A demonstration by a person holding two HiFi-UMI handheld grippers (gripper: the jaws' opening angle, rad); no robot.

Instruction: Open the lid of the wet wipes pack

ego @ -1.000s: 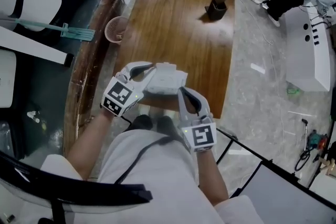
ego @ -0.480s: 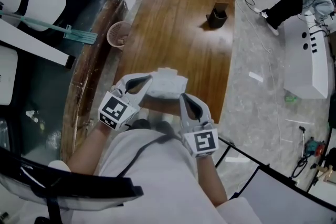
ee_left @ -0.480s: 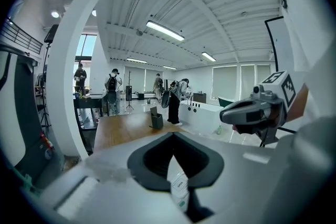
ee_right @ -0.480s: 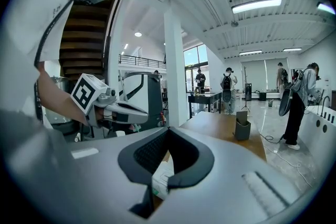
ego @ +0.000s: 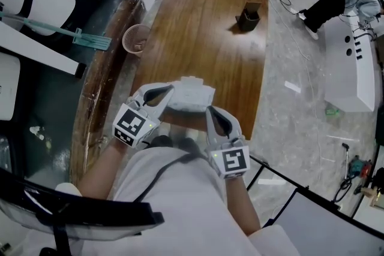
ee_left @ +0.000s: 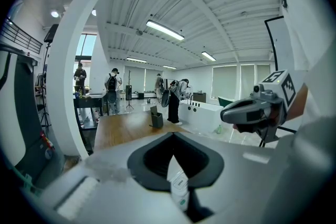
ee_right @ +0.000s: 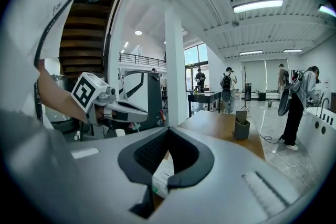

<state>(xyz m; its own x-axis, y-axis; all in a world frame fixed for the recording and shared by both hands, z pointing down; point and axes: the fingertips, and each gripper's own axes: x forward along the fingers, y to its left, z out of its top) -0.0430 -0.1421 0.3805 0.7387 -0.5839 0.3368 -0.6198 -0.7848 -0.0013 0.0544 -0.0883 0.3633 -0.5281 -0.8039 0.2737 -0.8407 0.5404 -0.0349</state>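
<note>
The wet wipes pack (ego: 191,95) looks to be held up in the air, over the near end of the brown wooden surface (ego: 204,27). The left tongs (ego: 170,93) are shut tight on the pack's left end. Only a thin white bit with a small label shows between them. The right tongs (ego: 208,111) are closed on the near right corner, and a white corner of the pack pokes out from between them.

To do this step well, I think one side should just hold the pack steady. The other side should find the lip of the lid and lift it slowly. The pack looks soft, so a hard pull could bend it or make it slip out. It would be safer to hold it low over the surface, so it lands there if it drops.

The pack is white and flat and a bit puffy. It has a raised boxy part (ego: 191,80) on top, near the far side. That may be the lid, but it is too small to be sure. It does not look lifted yet.
</note>
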